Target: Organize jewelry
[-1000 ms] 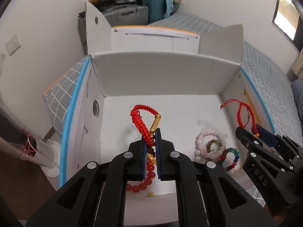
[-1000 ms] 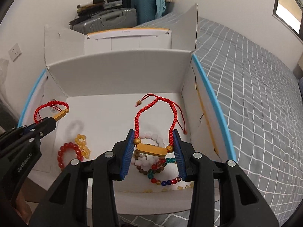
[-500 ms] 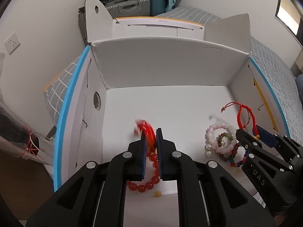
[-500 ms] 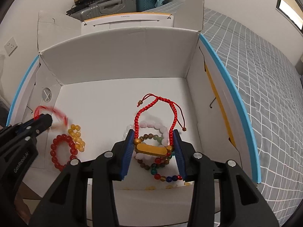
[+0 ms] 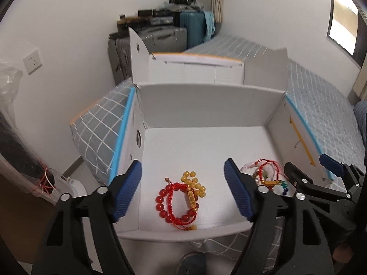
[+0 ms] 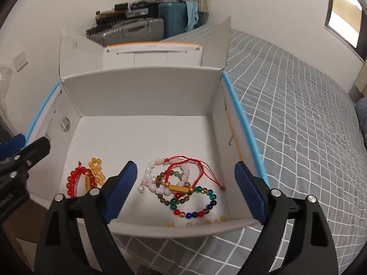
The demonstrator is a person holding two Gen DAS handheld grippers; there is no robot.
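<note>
Two heaps of bracelets lie on the floor of the white box (image 6: 146,91), both grippers spread wide above its near wall.

A red cord bracelet (image 5: 181,202) with a gold tube lies across a red bead bracelet (image 5: 161,202), touching a yellow bead bracelet (image 5: 195,183), at the box's near left, below and between the left gripper's (image 5: 182,191) parted fingers. At the near right, a second red cord bracelet (image 6: 183,171) tops pink, brown and multicoloured bead bracelets (image 6: 195,202), between the right gripper's (image 6: 185,191) parted fingers, which hold nothing.
</note>
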